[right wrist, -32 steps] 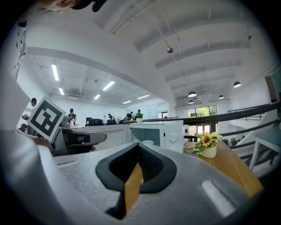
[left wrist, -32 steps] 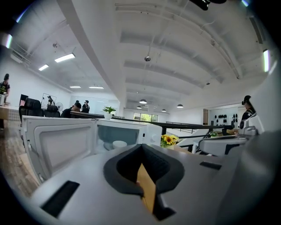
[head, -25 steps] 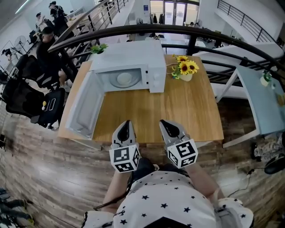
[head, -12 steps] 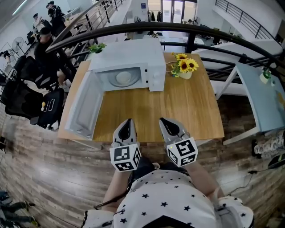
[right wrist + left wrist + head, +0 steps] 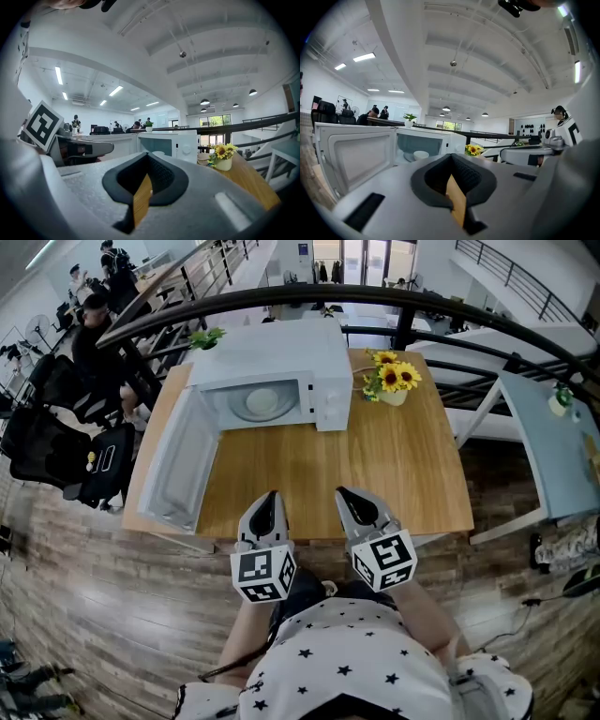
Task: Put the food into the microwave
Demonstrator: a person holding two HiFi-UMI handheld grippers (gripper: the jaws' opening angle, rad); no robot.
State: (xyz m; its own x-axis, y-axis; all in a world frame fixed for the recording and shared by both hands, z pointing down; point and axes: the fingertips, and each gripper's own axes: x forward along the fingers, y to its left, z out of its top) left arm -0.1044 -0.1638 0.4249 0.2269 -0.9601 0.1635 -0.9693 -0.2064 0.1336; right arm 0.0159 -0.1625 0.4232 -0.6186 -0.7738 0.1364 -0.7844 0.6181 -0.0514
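Note:
A white microwave [image 5: 272, 376] stands at the far side of the wooden table [image 5: 375, 474], its door [image 5: 178, 465] swung open to the left. Inside it a white bowl [image 5: 262, 403] rests on the turntable; the same bowl [image 5: 420, 154] shows in the left gripper view. Both grippers hover over the table's near edge, well short of the microwave. My left gripper [image 5: 265, 502] is shut and holds nothing. My right gripper [image 5: 351, 500], beside it, is shut and also holds nothing.
A small pot of sunflowers [image 5: 391, 384] stands just right of the microwave. A black railing [image 5: 375, 302] curves behind the table. A second white table [image 5: 553, 446] lies to the right. Seated people and black chairs [image 5: 56, 418] fill the far left.

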